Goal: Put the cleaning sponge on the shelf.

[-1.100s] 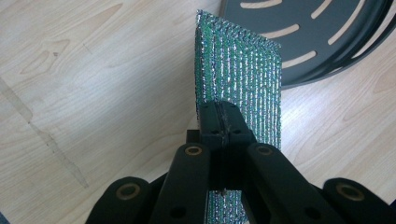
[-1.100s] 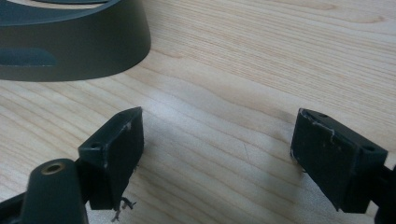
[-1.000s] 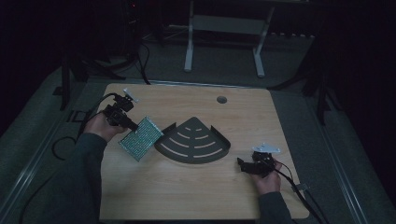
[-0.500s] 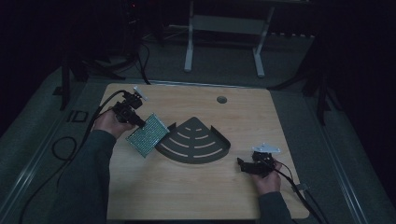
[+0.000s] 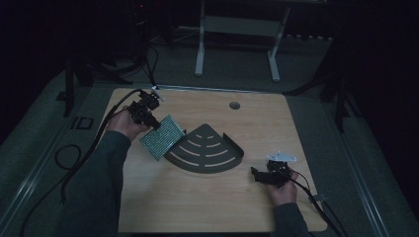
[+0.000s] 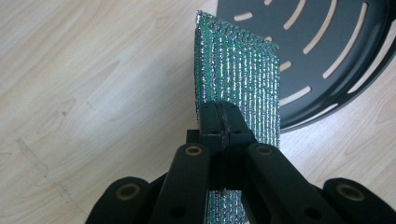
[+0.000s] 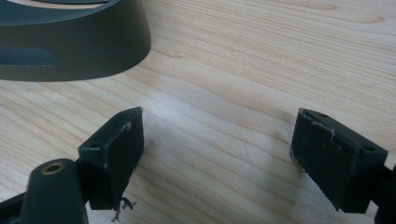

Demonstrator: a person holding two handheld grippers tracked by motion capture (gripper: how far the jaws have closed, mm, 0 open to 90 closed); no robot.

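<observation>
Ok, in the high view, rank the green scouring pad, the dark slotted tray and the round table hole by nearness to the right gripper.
From the right gripper:
1. dark slotted tray, just up-left, mid-table.
2. round table hole, near the far edge.
3. green scouring pad, beyond the tray, clamped in the left gripper.

The wooden worktop [image 5: 197, 197] has a small round hole [image 5: 234, 105] near its far edge. Behind the worktop, a pale metal stand [image 5: 237, 29] with two legs rests on the grey floor [image 5: 306, 69]. A black cable loop [image 5: 62, 153] lies on the floor at the left.
</observation>
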